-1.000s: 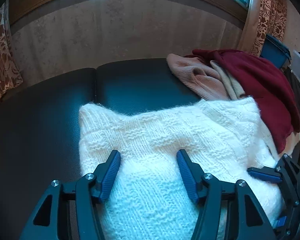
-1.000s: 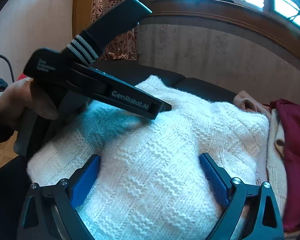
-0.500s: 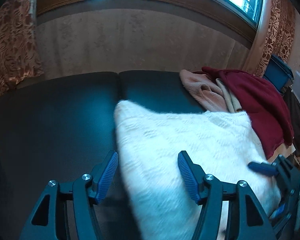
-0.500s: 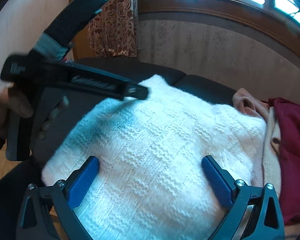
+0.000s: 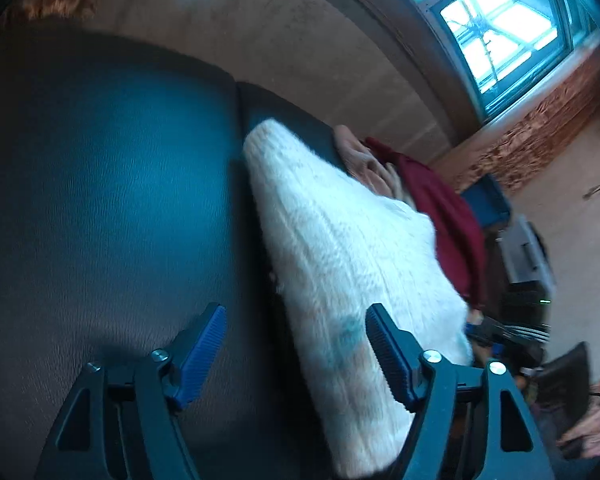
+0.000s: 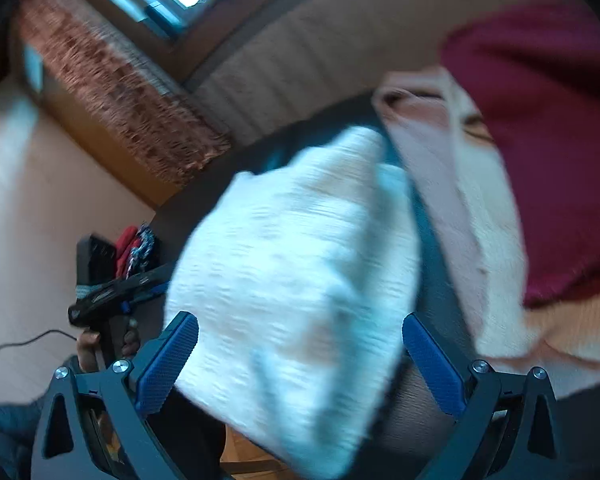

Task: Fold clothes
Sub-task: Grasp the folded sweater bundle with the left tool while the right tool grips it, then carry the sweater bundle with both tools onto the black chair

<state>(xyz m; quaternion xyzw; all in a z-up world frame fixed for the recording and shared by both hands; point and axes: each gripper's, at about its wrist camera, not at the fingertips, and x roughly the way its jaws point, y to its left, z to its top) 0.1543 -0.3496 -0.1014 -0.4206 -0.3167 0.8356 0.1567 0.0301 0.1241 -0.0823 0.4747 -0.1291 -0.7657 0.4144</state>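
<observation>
Presently catalogued. Item one: white chunky-knit sweater (image 5: 352, 256), folded into a thick wedge-shaped bundle, lying on the dark leather-look upholstered surface (image 5: 100, 200) beside its centre seam, one corner towards the wall. It reads as folded, though both views are tilted and blurred, so edge alignment cannot be confirmed.

Item two: left gripper (image 5: 296, 356), black frame with blue ribbed pads. Its jaws have just been opening and stand wide; the near edge of the sweater lies between them, and no pad is seen pressing on it. Nothing held.

Item three: right gripper (image 6: 300, 364), same make, jaws spread wide with the sweater showing in the gap, apparently beyond the pads; nothing gripped.

Item four: pile of unfolded garments just beside the sweater, comprising a dark red knitted garment (image 5: 448, 216), a pale pink knitted garment (image 6: 416, 136) and a cream one (image 6: 484, 208).

Item five: window (image 5: 496, 28) and patterned brown curtain (image 6: 112, 96) behind.

Handling note, as a judgement: this step looks like release and move to the next garment. Draw both grippers clear without snagging the loose knit, keep the bundle square, then take one garment only from the pile by an edge.
</observation>
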